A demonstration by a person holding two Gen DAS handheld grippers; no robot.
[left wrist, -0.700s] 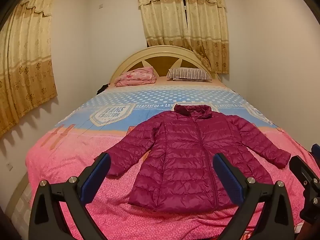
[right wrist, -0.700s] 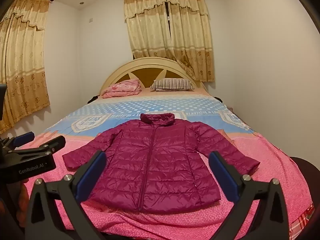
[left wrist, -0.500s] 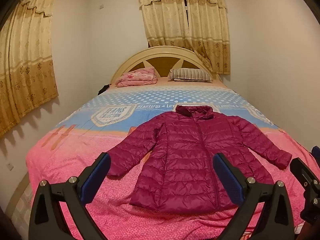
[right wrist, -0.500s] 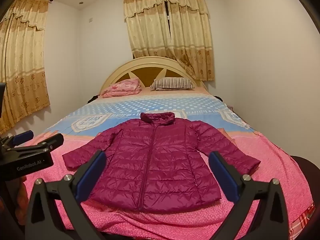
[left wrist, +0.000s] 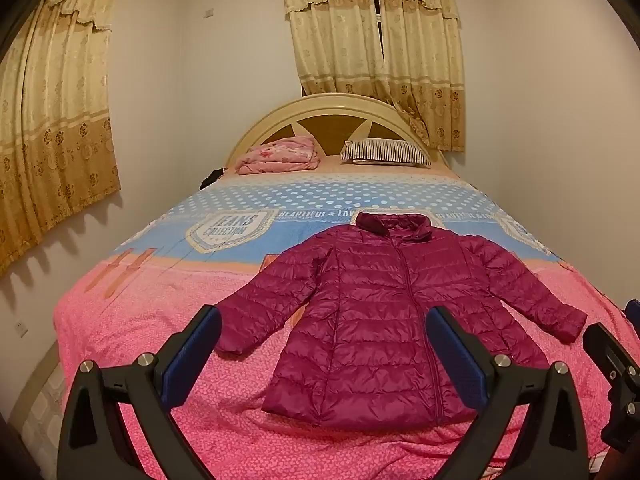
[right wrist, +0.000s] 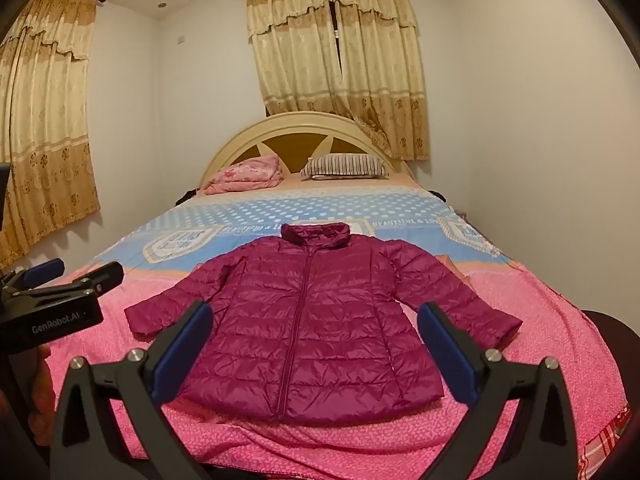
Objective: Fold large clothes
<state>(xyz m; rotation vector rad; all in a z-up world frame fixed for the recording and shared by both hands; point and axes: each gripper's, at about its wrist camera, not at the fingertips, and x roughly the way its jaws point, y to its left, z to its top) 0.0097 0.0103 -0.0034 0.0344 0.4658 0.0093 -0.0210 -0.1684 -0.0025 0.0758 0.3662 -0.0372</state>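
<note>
Overhead, curtains (left wrist: 372, 56) flank bedspread (left wrist: 160, 312).

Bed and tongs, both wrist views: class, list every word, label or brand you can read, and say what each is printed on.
"GenRobot.AI": white lettering on the black body of the left tongs, seen in the right wrist view.
"JEANS COLLECTION": badge print on the bedspread.
"BEAUTIFUL & LOV": band on the bedspread beside that badge; the rest is hidden behind the jacket collar.
Badge at the bedspread's right edge: too blurred to read.
No readable text on the jacket.
</note>
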